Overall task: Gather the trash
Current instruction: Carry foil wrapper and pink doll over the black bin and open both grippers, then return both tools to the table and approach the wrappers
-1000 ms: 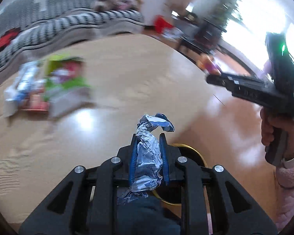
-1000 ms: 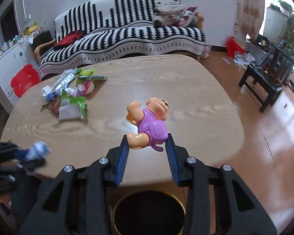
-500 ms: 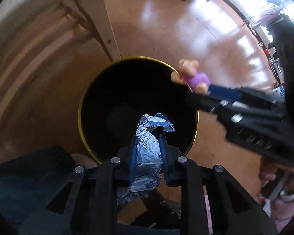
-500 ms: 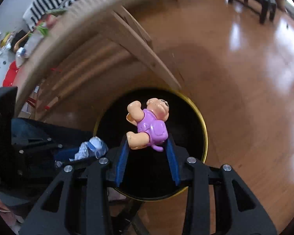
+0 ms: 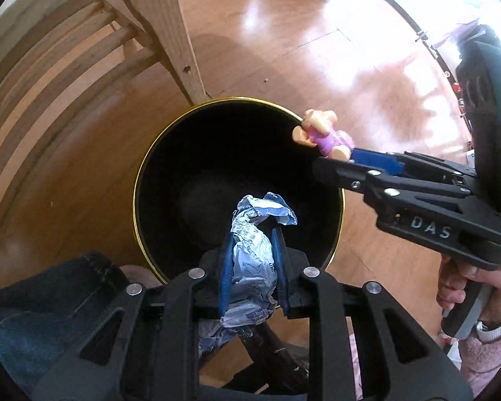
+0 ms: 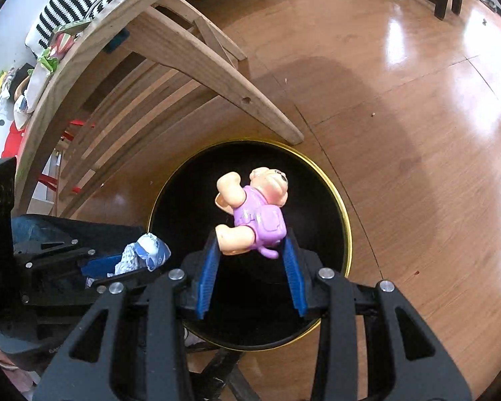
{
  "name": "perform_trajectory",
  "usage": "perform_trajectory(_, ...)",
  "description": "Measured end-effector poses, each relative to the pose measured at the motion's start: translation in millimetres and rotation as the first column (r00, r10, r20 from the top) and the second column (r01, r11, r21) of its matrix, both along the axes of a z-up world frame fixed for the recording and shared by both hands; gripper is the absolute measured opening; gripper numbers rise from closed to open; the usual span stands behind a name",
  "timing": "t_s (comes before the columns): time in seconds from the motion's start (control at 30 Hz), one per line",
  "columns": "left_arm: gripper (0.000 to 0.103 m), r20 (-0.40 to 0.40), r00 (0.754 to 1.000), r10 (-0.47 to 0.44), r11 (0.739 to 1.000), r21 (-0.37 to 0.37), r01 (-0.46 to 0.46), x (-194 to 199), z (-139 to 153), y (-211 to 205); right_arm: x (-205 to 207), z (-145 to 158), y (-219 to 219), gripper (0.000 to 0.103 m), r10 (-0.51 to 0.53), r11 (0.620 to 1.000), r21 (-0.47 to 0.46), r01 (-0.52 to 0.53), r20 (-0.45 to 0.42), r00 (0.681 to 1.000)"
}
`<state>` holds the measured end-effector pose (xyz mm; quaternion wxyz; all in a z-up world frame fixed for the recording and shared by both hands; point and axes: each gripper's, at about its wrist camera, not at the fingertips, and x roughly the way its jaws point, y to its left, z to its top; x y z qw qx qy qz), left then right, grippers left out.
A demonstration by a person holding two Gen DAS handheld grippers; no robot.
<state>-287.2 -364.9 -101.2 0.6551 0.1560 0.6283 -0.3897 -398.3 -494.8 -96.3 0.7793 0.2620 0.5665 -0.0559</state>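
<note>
Gripping crumpled wrapper (image 5: 250,260) lengthwise, left tool (image 5: 252,250) over bin (image 5: 138,180); right tool (image 6: 252,254) clamps toy (image 6: 254,210), head forward.

Both views are sharp and free of motion blur. Daylight enters from the upper right and produces strong white glare patches on the polished wood floor (image 5: 367,50) in the left view and again on the floor (image 6: 467,67) in the right view. The glare overexposes the upper right corner of the left view. The table (image 6: 93,43) casts a broad soft shadow across the floor. The inside of the bin (image 5: 217,167) is nearly pure black, with no detail visible. Fisheye distortion bends straight edges into curves near the frame borders, and the corners are vignetted black.
</note>
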Motion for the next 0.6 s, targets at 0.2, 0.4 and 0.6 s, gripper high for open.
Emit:
perform_trajectory(0.2,0.096,0.120,0.992,0.043,0.998,-0.044,-0.038,-6,34,17,-4,30,-8,0.092,-0.036,0.998,-0.041,0.039,0.071,0.997)
perform_trajectory(0.4,0.096,0.253,0.962,0.100,0.994,-0.076,-0.083,4,89,44,8,83,-3,0.093,-0.024,0.986,-0.157,0.048,0.151,0.988)
perform_trajectory(0.6,0.096,0.270,0.930,0.251,0.966,-0.136,-0.222,32,135,100,47,125,38,0.095,0.090,0.957,-0.287,-0.037,0.171,0.981)
